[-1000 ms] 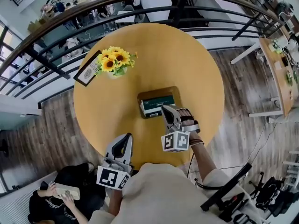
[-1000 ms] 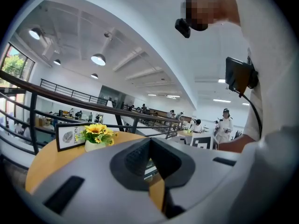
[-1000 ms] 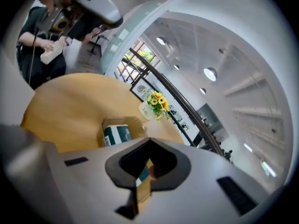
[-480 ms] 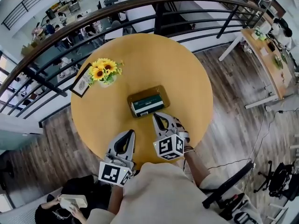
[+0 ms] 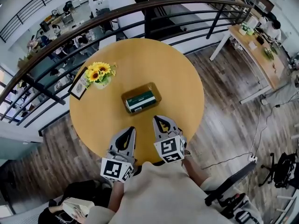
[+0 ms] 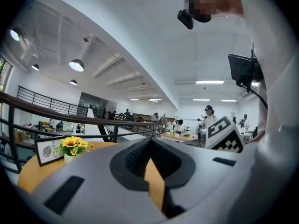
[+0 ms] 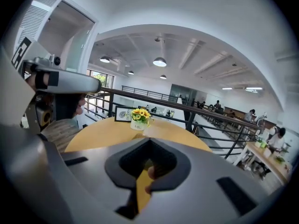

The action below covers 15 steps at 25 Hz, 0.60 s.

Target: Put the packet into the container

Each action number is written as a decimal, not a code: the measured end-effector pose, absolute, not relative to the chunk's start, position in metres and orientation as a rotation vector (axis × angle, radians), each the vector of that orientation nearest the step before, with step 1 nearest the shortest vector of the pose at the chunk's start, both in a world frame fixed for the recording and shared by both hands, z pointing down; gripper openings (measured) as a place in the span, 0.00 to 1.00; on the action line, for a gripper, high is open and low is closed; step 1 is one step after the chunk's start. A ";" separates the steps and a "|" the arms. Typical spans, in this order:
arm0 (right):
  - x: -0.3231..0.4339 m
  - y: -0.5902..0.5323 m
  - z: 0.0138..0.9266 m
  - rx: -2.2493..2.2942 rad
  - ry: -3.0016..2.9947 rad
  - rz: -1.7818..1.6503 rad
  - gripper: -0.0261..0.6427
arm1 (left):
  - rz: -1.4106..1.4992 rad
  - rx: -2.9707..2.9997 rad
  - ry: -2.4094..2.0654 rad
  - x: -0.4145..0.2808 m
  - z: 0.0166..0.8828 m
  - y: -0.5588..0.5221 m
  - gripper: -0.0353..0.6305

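Note:
A green and white packet [image 5: 140, 101] lies inside the shallow brown container [image 5: 127, 94] at the middle of the round wooden table [image 5: 177, 78]. My right gripper [image 5: 157, 119] hovers over the table's near edge, a short way behind the container, shut with nothing between its jaws. My left gripper [image 5: 129, 131] sits beside it to the left, also over the near edge, its jaws together and empty. In the left gripper view the jaw tips [image 6: 150, 142] meet with only tabletop below them. In the right gripper view the shut jaws [image 7: 149, 142] hide the container.
A small pot of sunflowers [image 5: 97, 74] and a framed card [image 5: 78, 84] stand at the table's far left. A dark metal railing [image 5: 117, 13] curves behind the table. A seated person with a book [image 5: 74, 207] is at the lower left, below table level.
My right gripper has drawn back from the container toward the near edge of the table. The packet stays in the container. The left gripper has hardly moved.

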State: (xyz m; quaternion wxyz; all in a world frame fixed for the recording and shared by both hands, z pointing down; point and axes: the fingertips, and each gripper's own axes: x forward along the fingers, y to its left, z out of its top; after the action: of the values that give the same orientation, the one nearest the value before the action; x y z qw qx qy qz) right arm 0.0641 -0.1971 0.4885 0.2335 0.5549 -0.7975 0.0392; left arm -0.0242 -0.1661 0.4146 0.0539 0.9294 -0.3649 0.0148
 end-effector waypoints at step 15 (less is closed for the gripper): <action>0.059 -0.151 0.480 1.618 -2.200 0.153 0.04 | 0.052 2.845 -1.065 -0.021 0.423 -0.144 0.06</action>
State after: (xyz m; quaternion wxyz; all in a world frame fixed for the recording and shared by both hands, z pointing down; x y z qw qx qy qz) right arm 0.0590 -0.1506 0.4801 0.2018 0.5793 -0.7879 0.0548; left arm -0.0208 -0.1439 0.4229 0.0519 0.9351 -0.3501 0.0172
